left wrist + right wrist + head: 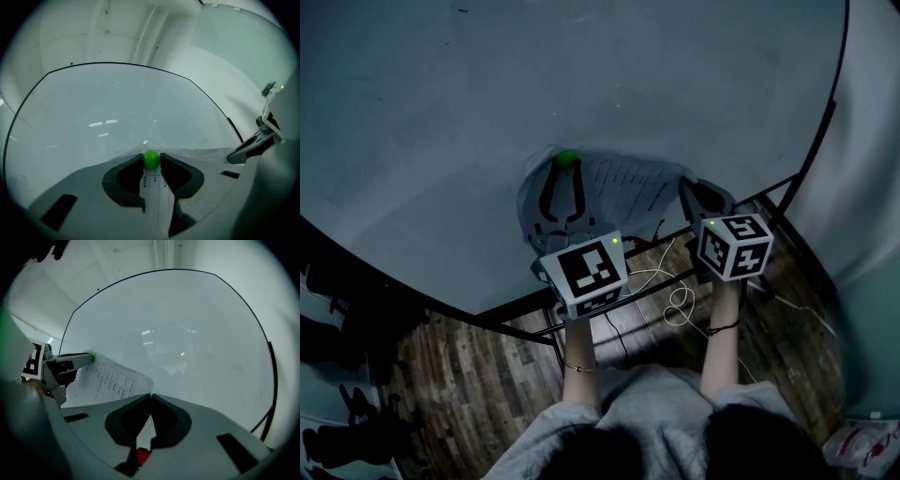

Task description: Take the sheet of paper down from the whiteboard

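**Both grippers are set on the sheet, low on the board**

The whiteboard [487, 94] fills most of every view and looks bare apart from one item. Its surface is open above the grippers and out towards its left edge. The sheet of paper [105, 380] hangs low on it, close to the bottom edge and nearer the right edge than the left. Its longer side seems to run along that bottom edge, from one gripper across to the other.

The left gripper [568, 171] is at the sheet's left end. Its two jaws press against either side of the round green magnet [151, 160] that pins the paper to the board. The right gripper [150, 395] is at the opposite end, its jaws pressed together with the near corner of the sheet pinched between them.

The magnet appears to be the only thing keeping the sheet up, and it lies straight ahead of the left gripper. The release therefore likely depends on drawing that gripper back off the board while the right one keeps its hold. Nothing nearby crowds a pull towards the person.
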Tool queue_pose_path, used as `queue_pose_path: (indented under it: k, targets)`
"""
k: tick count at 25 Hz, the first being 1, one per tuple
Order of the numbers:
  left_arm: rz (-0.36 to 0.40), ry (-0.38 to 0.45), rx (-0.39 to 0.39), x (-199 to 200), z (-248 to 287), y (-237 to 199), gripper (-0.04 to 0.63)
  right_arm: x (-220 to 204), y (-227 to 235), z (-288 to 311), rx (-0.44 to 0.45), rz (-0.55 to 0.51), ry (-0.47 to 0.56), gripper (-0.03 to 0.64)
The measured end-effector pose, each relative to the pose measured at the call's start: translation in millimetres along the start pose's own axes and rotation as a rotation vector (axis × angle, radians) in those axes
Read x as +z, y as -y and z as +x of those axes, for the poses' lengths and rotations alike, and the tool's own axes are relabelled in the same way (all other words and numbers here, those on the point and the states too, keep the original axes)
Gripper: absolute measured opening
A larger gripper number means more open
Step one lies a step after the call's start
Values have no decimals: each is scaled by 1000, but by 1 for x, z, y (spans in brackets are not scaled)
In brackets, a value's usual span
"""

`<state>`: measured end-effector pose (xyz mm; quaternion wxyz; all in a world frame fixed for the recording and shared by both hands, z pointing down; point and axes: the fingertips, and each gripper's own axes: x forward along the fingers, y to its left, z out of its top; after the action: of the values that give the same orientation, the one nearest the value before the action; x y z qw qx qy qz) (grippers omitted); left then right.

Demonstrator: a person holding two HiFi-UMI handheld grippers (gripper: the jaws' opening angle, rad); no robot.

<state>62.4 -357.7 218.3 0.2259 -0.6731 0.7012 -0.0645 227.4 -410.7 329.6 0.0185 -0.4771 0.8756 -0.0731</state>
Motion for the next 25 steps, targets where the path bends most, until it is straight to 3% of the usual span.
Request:
queue_pose_path:
  k: [25]
  targets:
    - [-31, -4, 7, -4, -7, -6, 118, -12, 45, -32, -163, 83, -24, -2]
